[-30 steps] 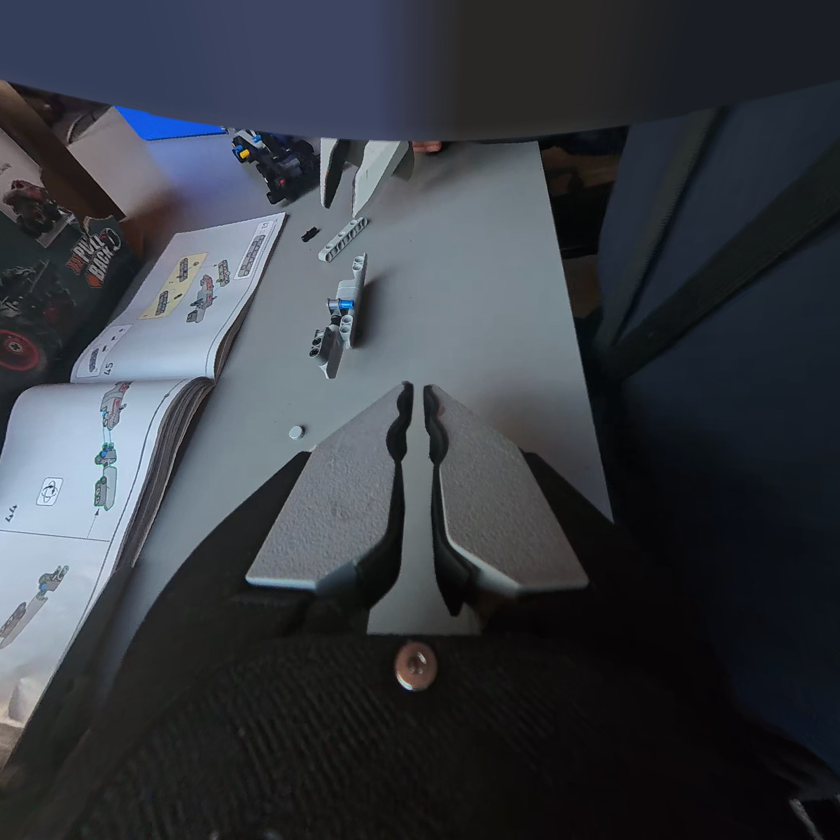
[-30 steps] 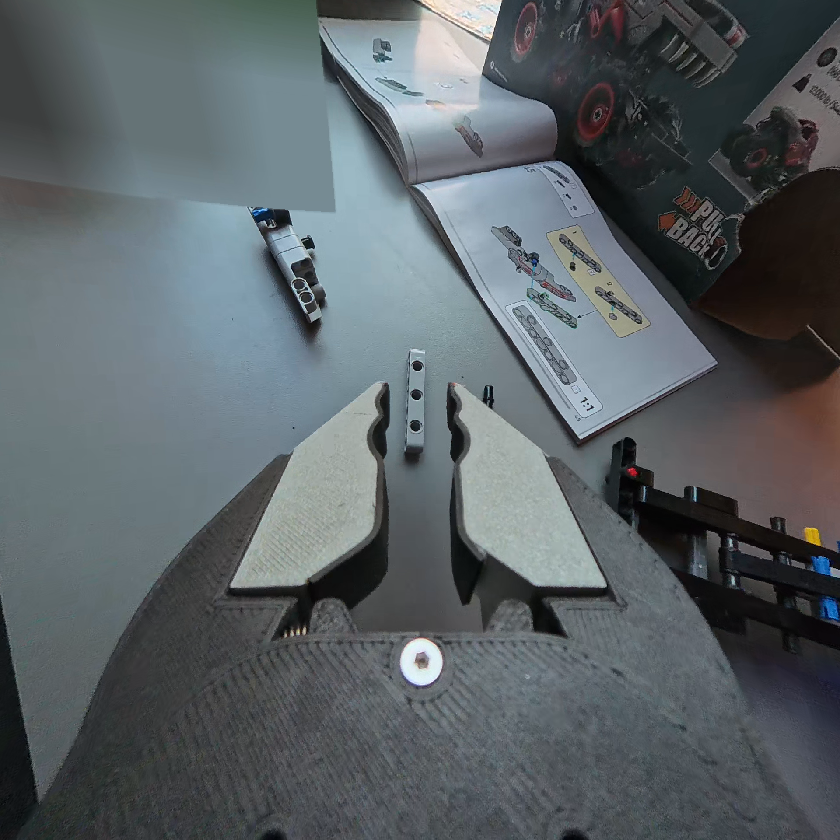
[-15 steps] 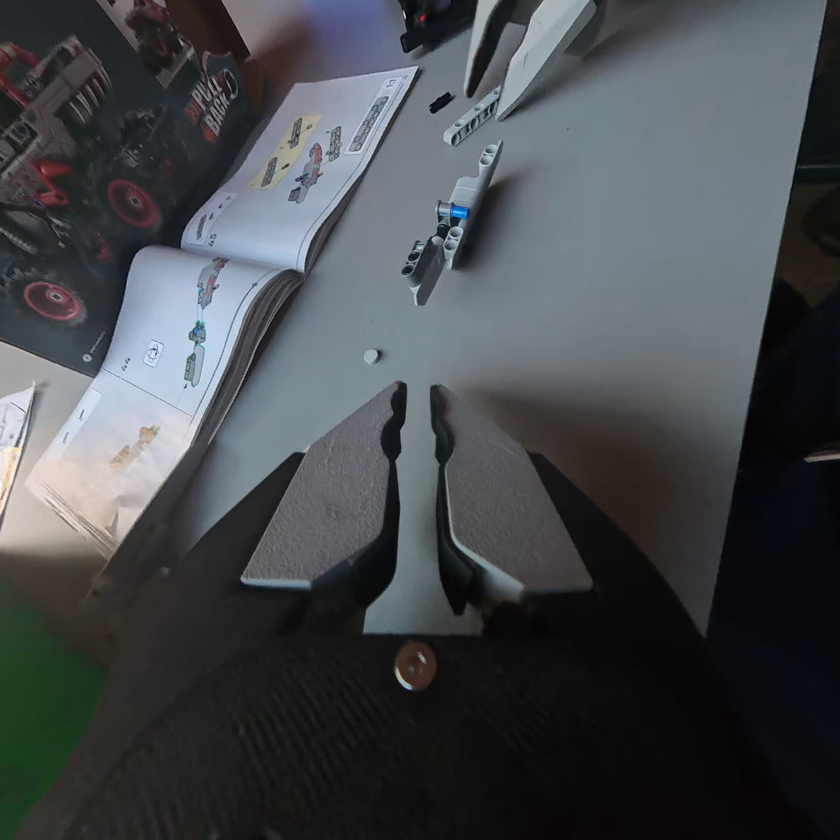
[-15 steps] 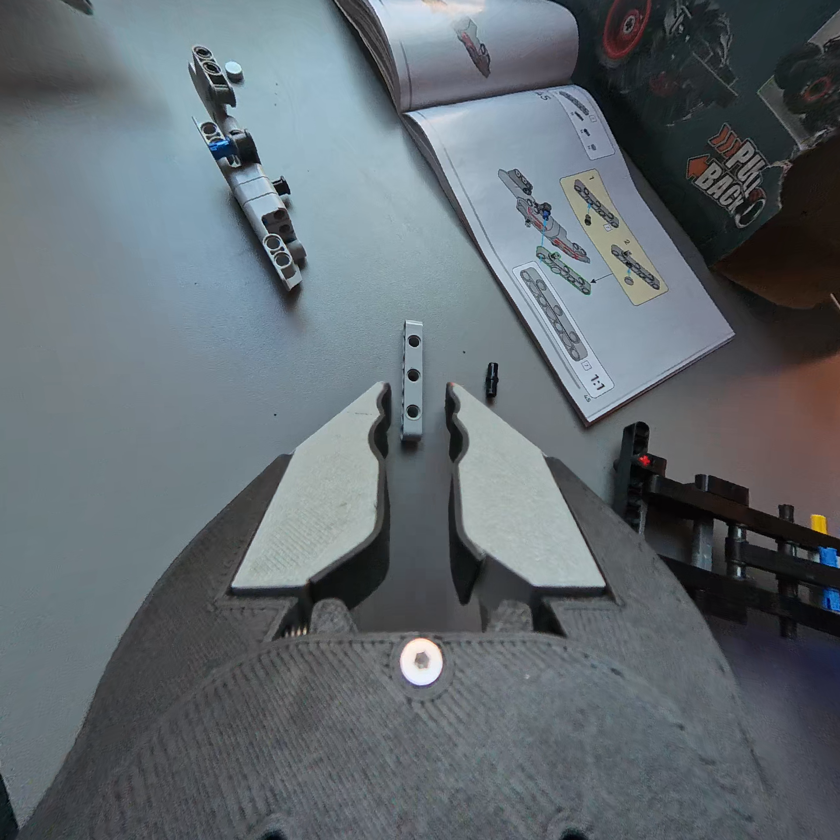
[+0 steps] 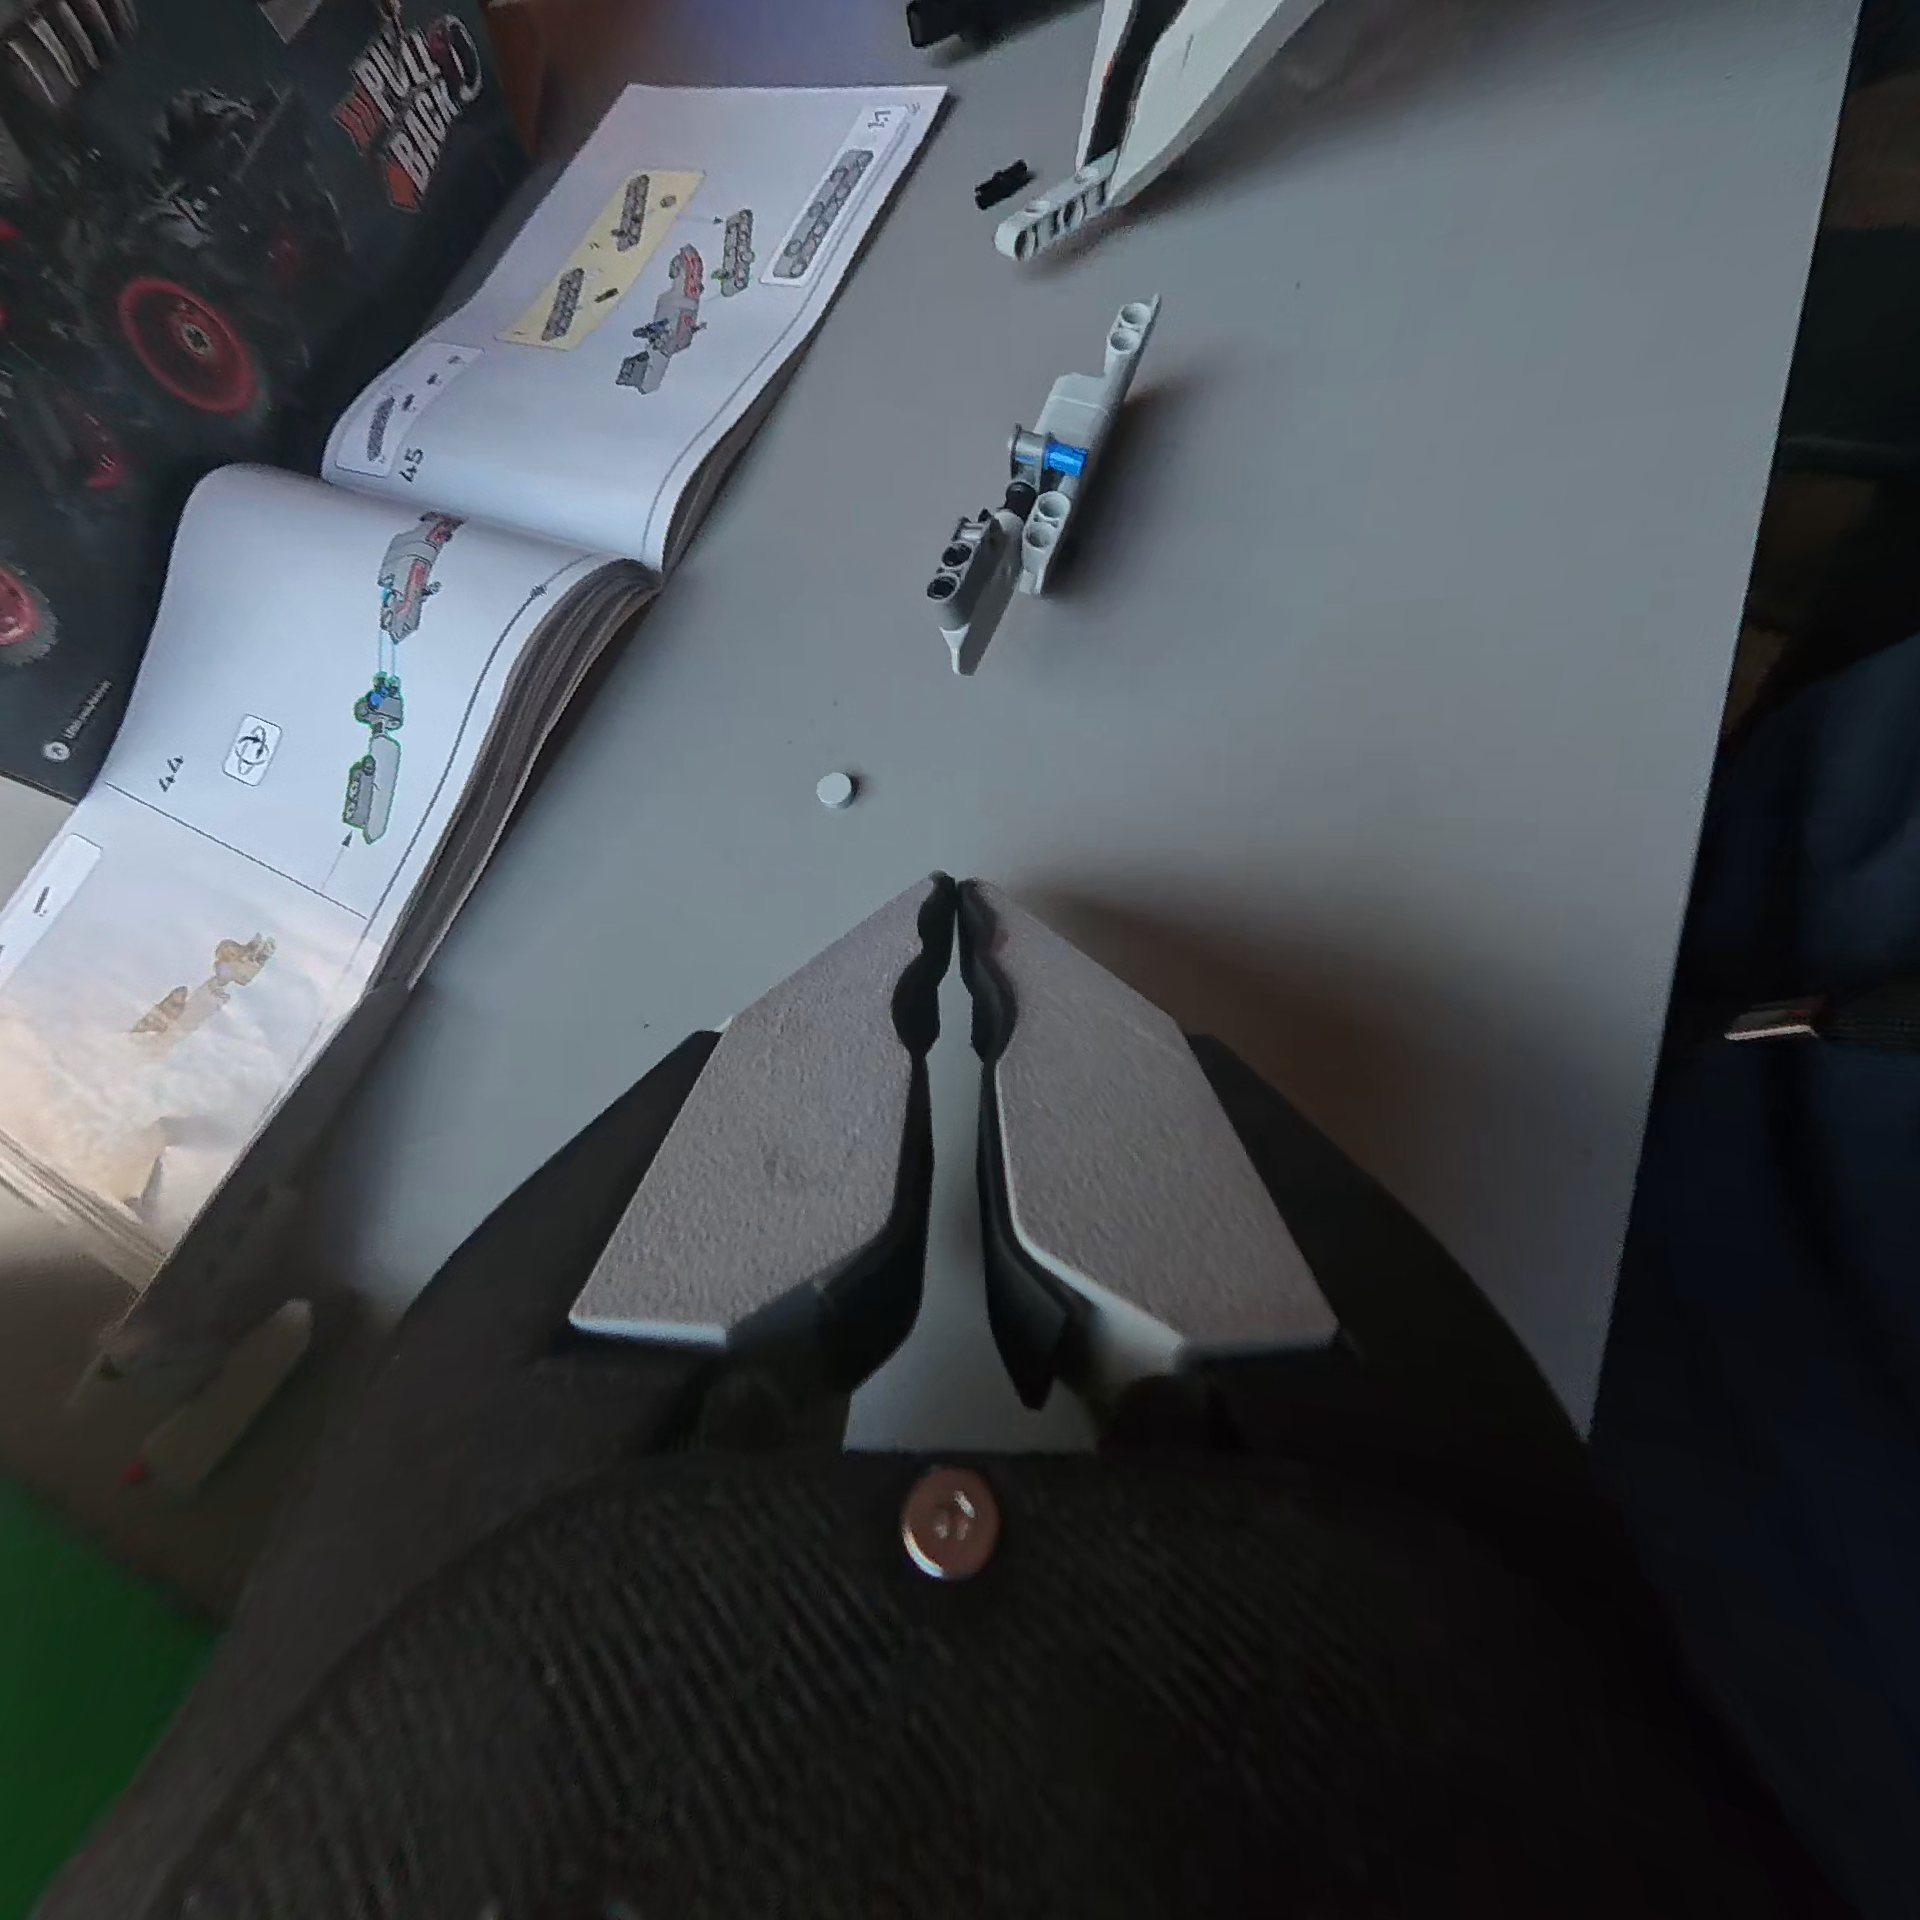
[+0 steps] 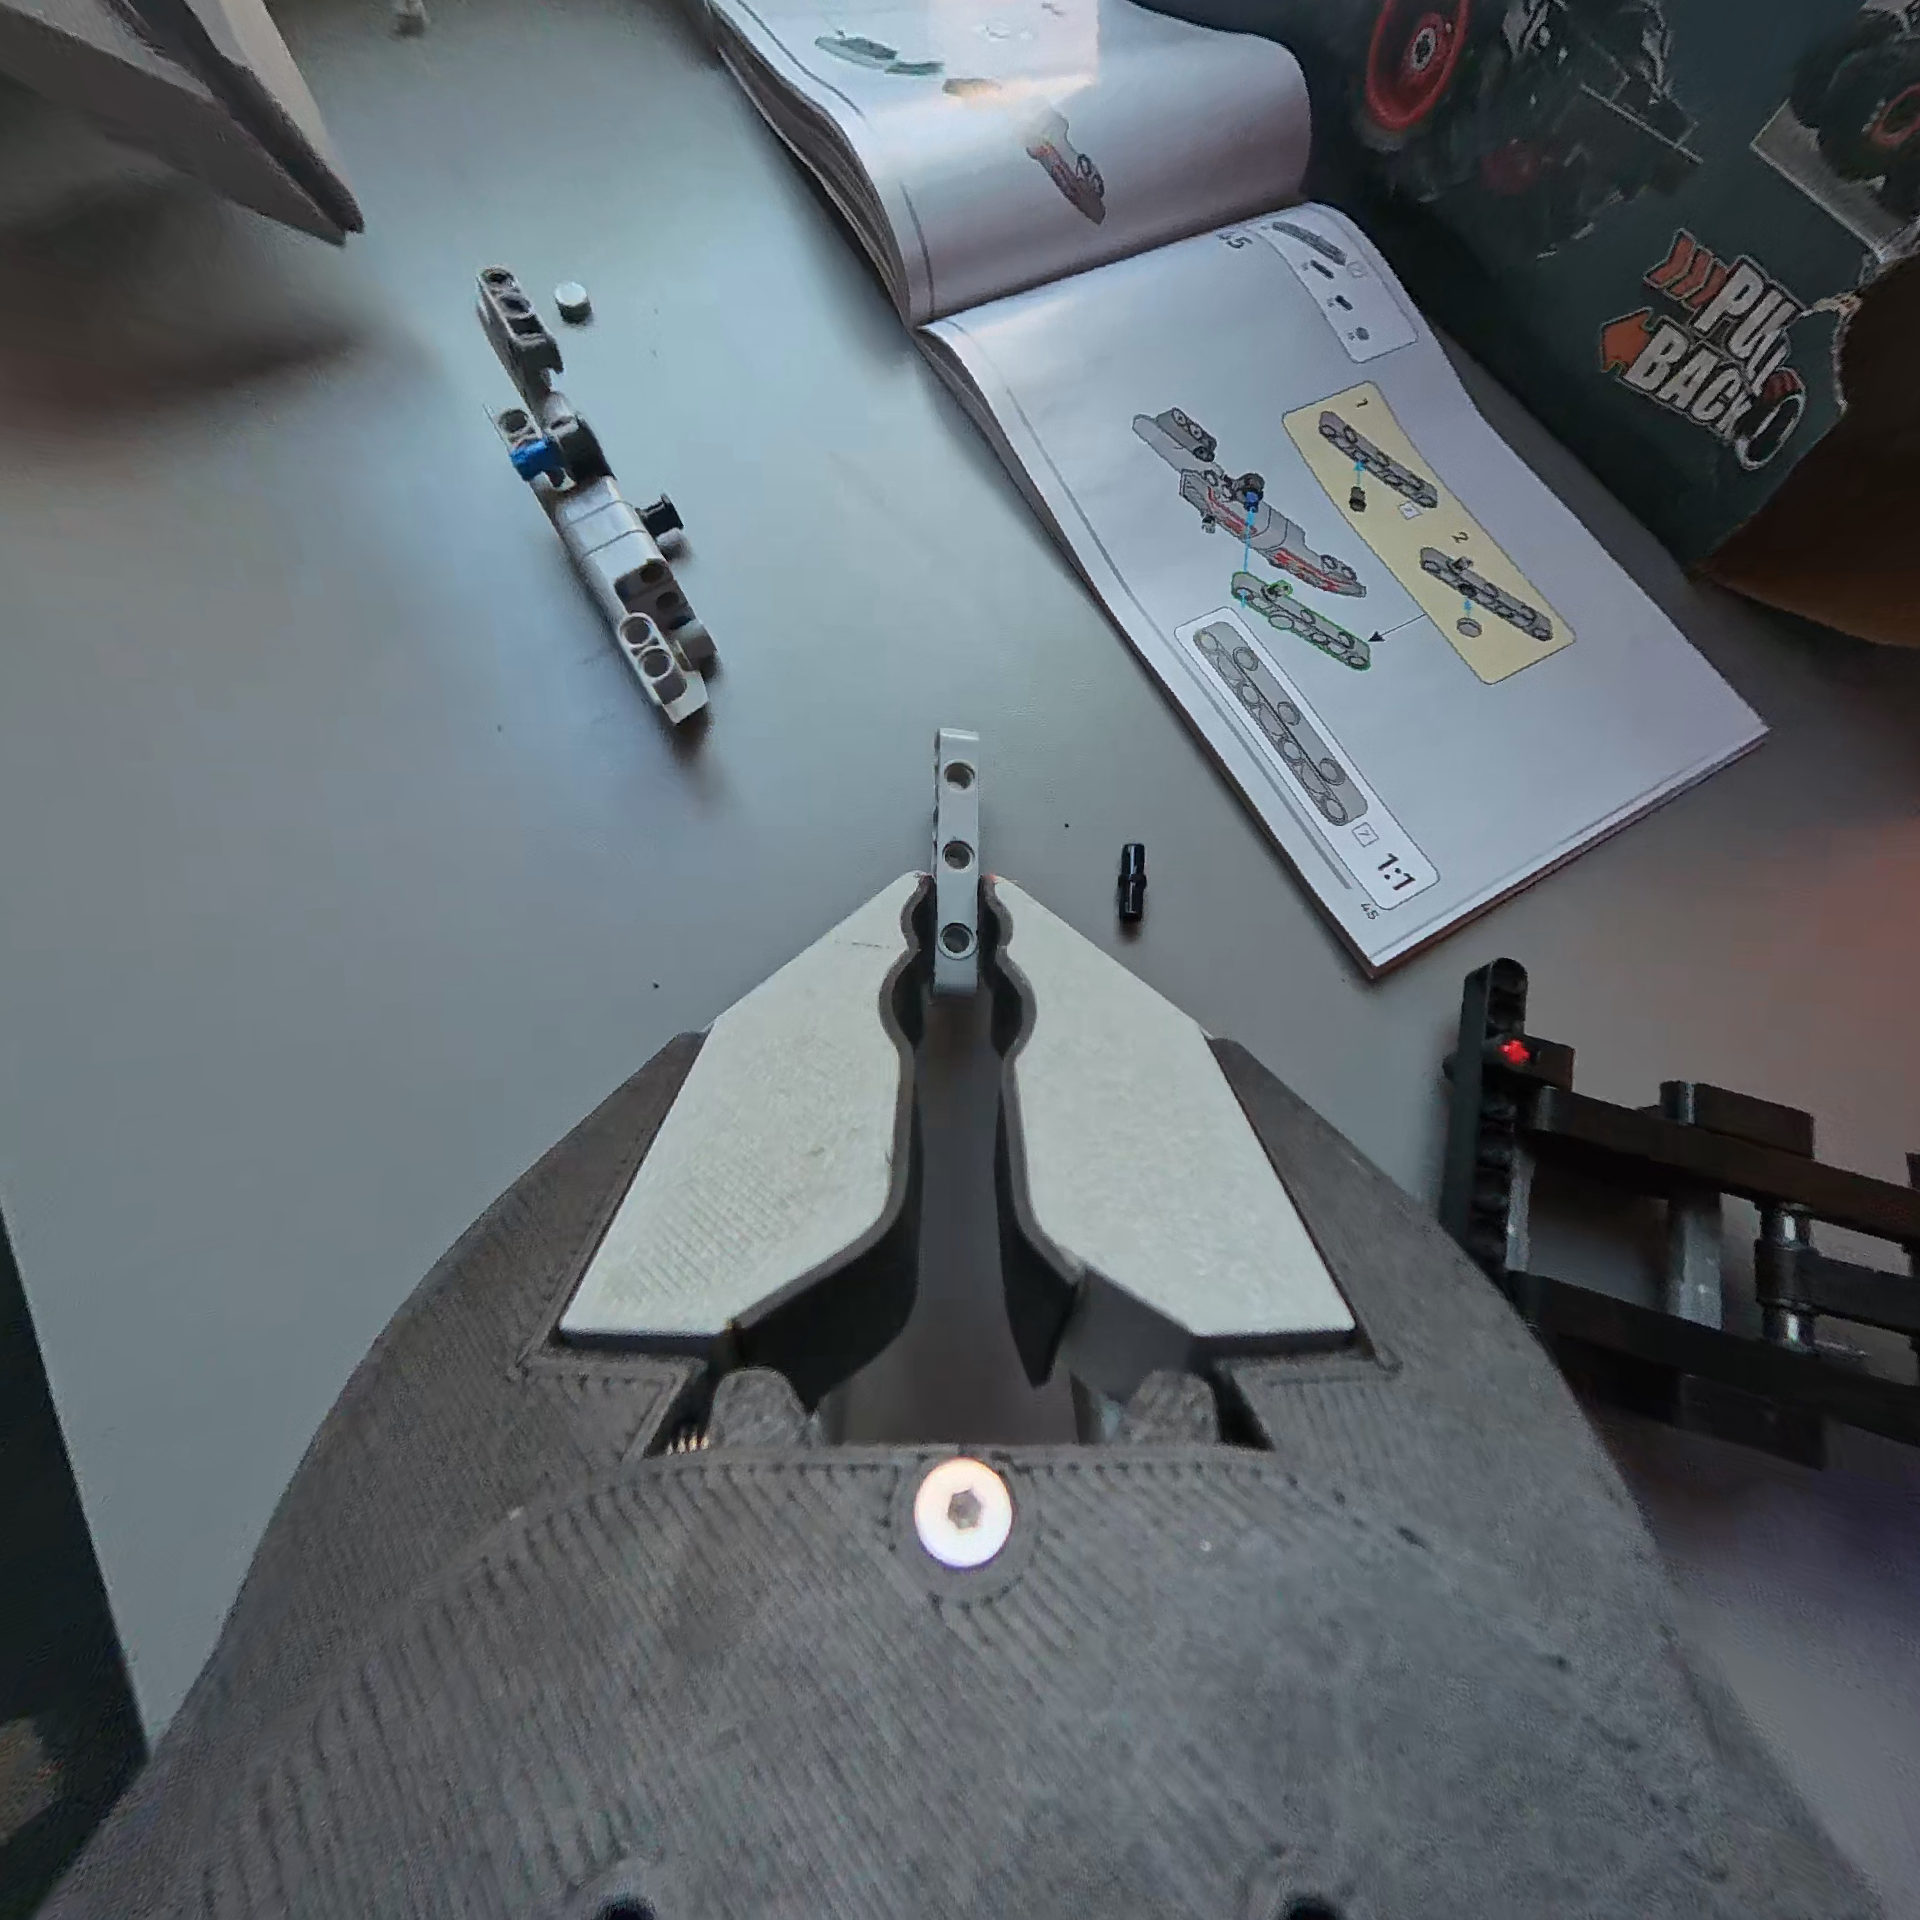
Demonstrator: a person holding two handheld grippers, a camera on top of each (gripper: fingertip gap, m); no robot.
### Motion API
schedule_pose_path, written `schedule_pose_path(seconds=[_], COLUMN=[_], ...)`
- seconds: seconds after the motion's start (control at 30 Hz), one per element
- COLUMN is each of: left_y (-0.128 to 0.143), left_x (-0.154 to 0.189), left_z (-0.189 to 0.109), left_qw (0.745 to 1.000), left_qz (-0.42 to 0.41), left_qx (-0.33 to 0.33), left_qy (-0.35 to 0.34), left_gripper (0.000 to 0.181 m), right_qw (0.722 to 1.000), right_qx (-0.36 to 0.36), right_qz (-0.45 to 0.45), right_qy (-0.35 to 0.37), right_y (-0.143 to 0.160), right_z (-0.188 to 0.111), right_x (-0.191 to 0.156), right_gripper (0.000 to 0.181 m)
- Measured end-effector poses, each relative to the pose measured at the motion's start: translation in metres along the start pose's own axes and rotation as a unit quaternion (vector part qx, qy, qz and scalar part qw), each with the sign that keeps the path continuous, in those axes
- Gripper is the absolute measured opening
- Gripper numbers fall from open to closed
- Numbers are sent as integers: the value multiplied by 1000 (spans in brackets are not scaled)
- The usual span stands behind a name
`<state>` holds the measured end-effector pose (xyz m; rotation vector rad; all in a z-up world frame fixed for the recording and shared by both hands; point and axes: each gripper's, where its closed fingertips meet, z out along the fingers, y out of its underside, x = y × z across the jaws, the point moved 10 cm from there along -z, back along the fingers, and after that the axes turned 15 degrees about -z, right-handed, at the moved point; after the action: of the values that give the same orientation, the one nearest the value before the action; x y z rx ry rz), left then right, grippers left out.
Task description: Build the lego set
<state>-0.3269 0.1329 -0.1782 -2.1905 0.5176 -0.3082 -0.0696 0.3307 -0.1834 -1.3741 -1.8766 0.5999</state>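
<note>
My right gripper [image 6: 954, 888] is shut on the near end of a light grey beam [image 6: 957, 821] with holes, low over the grey table [image 6: 312, 935]. A small black pin [image 6: 1131, 881] lies just right of it. A grey sub-assembly [image 6: 592, 520] with a blue pin lies farther left, and a small grey round piece [image 6: 572, 302] lies beyond it. My left gripper [image 5: 948, 888] is shut and empty above the table, a little short of the round piece [image 5: 837, 790]. The left wrist view also shows the sub-assembly [image 5: 1039, 488], the beam [image 5: 1055, 216] and the right gripper's fingers [image 5: 1174, 114].
An open instruction booklet [image 6: 1299, 499] lies right of the beam, with the set's dark box [image 6: 1662, 208] behind it. A black frame assembly [image 6: 1662, 1247] stands at the right. The table's edge [image 5: 1714, 831] runs along the right side in the left wrist view. Some 20 cm of space lies between my two pairs of fingers. To the round piece [image 5: 837, 790]: left tips about 4 cm, right tips about 20 cm. My right wrist view [image 6: 563, 290] looks at it from another angle.
My right gripper has closed on the grey beam. My left gripper has closed from a narrow gap and moved forward over the table toward the round piece.
</note>
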Motion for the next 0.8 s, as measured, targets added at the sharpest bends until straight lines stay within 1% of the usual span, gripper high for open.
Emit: schedule_pose_path(seconds=[0.1, 0.27, 0.43, 0.57, 0.7, 0.8], left_y=[-2, -1, -1, 0, 0, 0], left_x=[-3, 0, 1, 4, 6, 6], left_z=[4, 6, 5, 5, 5, 5], left_qw=[1000, 1000, 1000, 999, 999, 999], left_qz=[-5, 14, 21, 38, 45, 45], left_qx=[-13, -16, -8, -10, -8, -8], left_qy=[5, 0, -6, -11, -15, -15], left_gripper=[0, 0, 0, 0, 0, 0], right_qw=[999, 990, 984, 991, 998, 998], right_qx=[7, 29, 34, 17, -21, -32], right_qz=[31, 102, 134, 103, 21, -33], right_qy=[-22, -94, -115, -83, -49, -34], right_y=[1, 3, 7, 8, 12, 13], right_z=[0, -3, -7, -13, -13, -14], right_x=[4, 6, 6, 0, -8, -9], right_gripper=[4, 4, 4, 4, 5, 5])
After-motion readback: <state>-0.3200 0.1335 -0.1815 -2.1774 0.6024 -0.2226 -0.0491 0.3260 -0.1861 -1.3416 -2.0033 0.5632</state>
